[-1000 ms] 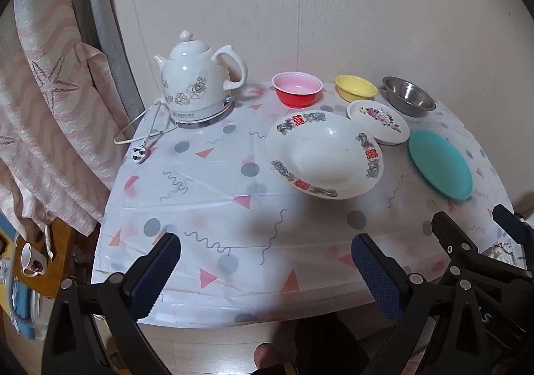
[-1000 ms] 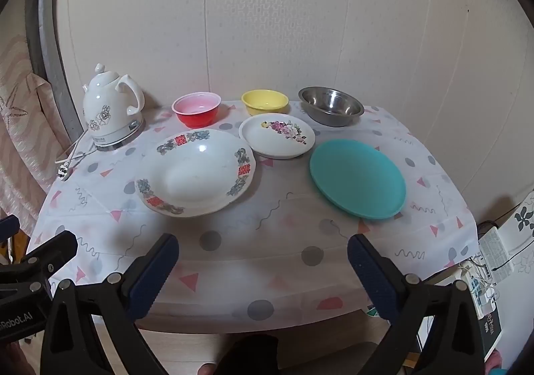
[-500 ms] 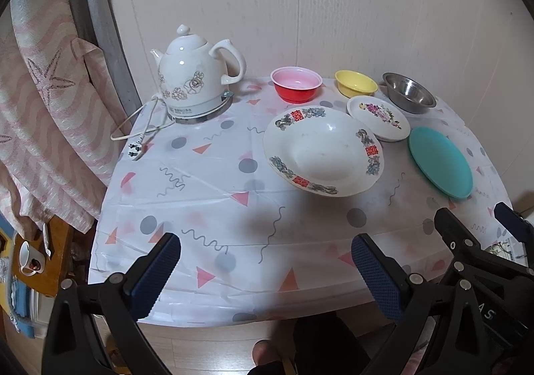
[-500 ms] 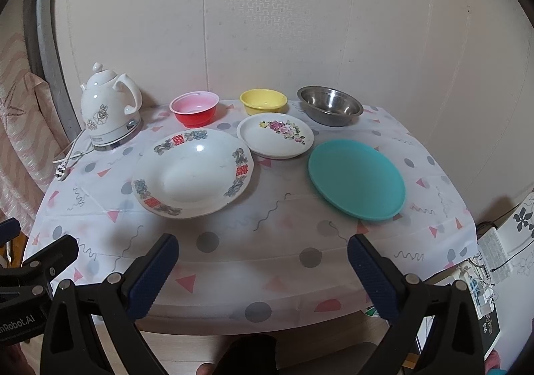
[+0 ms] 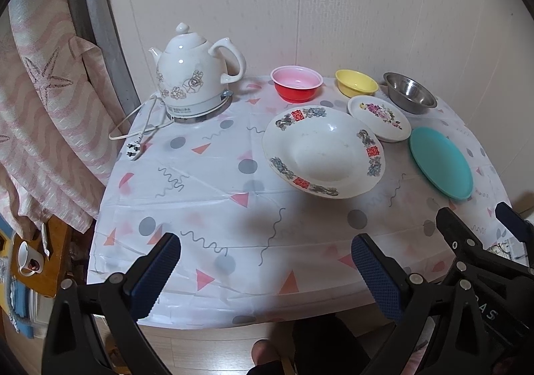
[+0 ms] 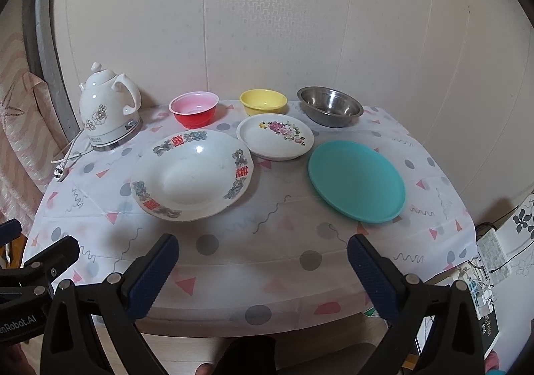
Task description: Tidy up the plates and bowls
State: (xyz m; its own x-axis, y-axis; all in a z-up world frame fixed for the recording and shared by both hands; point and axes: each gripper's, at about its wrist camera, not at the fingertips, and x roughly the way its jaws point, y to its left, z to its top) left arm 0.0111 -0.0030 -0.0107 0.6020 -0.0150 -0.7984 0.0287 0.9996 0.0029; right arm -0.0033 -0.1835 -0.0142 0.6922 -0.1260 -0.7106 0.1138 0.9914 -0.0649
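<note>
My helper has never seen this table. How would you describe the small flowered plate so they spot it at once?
Start at the white ceramic kettle at the patterned table's back left, then follow the back row of bowls rightward. Just in front of the yellow plastic bowl sits the small white plate. Only it carries a pink flower spray.

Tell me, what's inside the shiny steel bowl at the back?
The shiny steel bowl looks empty: only bare metal shows. Its near wall hides part of the bottom.

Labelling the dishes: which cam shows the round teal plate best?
Right wrist view. The round teal plate sits near the middle of the frame, its whole rim visible and little distorted. In the left wrist view the same plate is complete too, but pushed toward the right edge, squeezed by the fisheye, with the right gripper just below it.
</note>
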